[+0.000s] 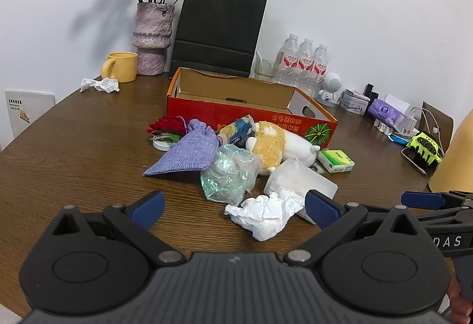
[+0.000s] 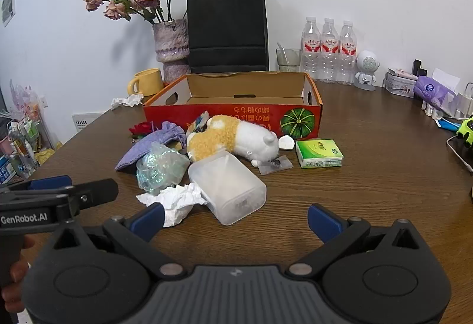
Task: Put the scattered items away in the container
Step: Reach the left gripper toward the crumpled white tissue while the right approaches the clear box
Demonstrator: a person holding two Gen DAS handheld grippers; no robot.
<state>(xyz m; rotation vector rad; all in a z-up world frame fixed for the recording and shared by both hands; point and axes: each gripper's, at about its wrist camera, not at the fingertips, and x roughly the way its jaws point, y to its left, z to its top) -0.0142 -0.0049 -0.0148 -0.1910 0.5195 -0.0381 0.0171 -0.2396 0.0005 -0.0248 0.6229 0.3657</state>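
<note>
An open red cardboard box (image 1: 245, 114) (image 2: 236, 117) stands mid-table. In front of it lies a heap: a purple cloth pouch (image 1: 186, 152) (image 2: 147, 143), a red flower (image 1: 167, 125), a clear crinkled bag (image 1: 229, 173) (image 2: 161, 168), a yellow and white plush toy (image 1: 278, 146) (image 2: 233, 137), a frosted plastic tub (image 1: 301, 180) (image 2: 229, 189), a crumpled white tissue (image 1: 266, 213) (image 2: 176, 199) and a green tissue pack (image 1: 337, 160) (image 2: 319, 153). My left gripper (image 1: 235, 210) hovers open just short of the tissue. My right gripper (image 2: 235, 220) is open near the tub, holding nothing.
At the back stand a vase of dried roses (image 1: 152, 38), a yellow mug (image 1: 121, 66), a black paper bag (image 1: 218, 28), a glass (image 2: 288, 59) and three water bottles (image 2: 329, 48). Another crumpled tissue (image 1: 99, 85) lies by the mug. Small gadgets and cables crowd the right edge (image 1: 393, 117).
</note>
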